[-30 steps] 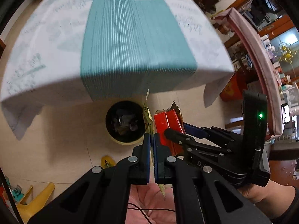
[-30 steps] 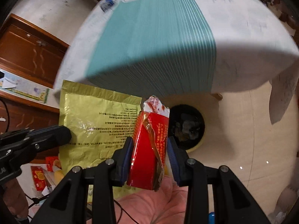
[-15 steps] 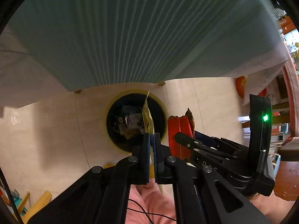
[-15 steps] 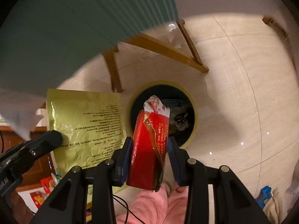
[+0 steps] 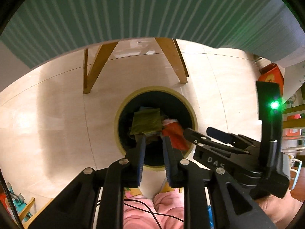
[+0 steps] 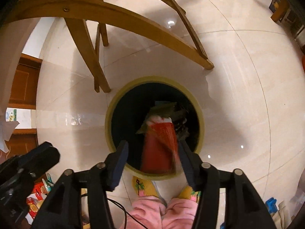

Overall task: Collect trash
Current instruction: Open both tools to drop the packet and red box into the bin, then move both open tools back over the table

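Observation:
A round bin with a yellow rim (image 5: pixel 122 112) (image 6: pixel 109 114) and dark inside stands on the floor below both grippers. My left gripper (image 5: pixel 153 140) is open over it; the gold wrapper (image 5: pixel 145 123) lies loose inside the bin. My right gripper (image 6: pixel 152 148) is open; the red packet (image 6: pixel 160 148) hangs blurred between its spread fingers, over the bin's mouth, and touches neither pad that I can tell. The red packet (image 5: pixel 175 133) and the right gripper (image 5: pixel 198 133) also show in the left wrist view.
Wooden table legs (image 5: pixel 95 66) (image 6: pixel 89 57) stand just behind the bin, under the teal cloth (image 5: pixel 152 9). Pale tiled floor (image 6: pixel 238 95) lies all around. My pink-clad legs (image 6: pixel 156 210) are below. Clutter sits at the lower left (image 6: pixel 36 196).
Both grippers dropped below the table edge to the bin and opened. The gold wrapper left the left gripper and lies in the bin; the red packet is loose between the right fingers.

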